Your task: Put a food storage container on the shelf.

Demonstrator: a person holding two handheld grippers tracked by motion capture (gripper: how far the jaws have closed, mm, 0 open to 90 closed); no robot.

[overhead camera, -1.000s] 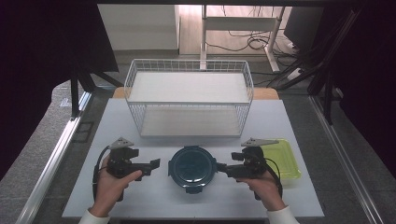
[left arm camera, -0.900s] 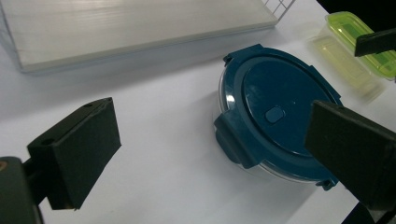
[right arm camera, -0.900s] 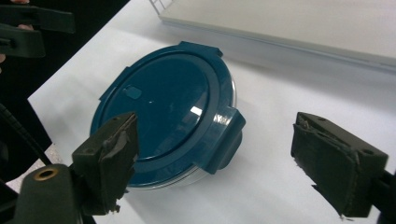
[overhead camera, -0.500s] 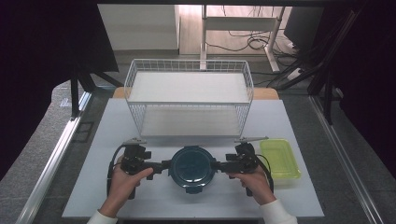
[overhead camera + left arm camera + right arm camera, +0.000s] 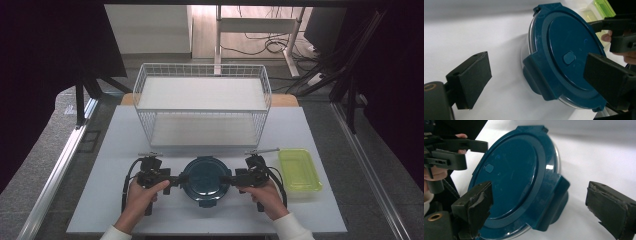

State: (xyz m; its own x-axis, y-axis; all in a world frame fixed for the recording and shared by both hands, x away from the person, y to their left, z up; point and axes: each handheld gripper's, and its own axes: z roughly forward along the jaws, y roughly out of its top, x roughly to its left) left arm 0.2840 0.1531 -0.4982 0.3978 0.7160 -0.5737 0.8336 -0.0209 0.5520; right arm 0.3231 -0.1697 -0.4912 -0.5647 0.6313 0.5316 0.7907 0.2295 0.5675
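A round clear container with a dark blue lid (image 5: 205,175) sits at the front middle of the white table (image 5: 320,212). My left gripper (image 5: 176,179) lies level at its left side and is open. In the left gripper view my left gripper (image 5: 539,80) straddles a side latch (image 5: 536,77) of the lid (image 5: 571,45) without pressing it. My right gripper (image 5: 227,178) is at the container's right side. Its jaws have just been opening, and in the right gripper view my right gripper (image 5: 544,208) stands wide around the other latch (image 5: 554,200) of the lid (image 5: 509,175).
A white two-tier wire basket (image 5: 202,107) stands behind the container across the table's middle. A yellow-green plastic box (image 5: 298,170) lies just right of my right hand. The table's front edge is close below both hands.
Both hands have come down and inward toward the container. The grippers, first held apart above the table, now flank the lid at its two side latches.
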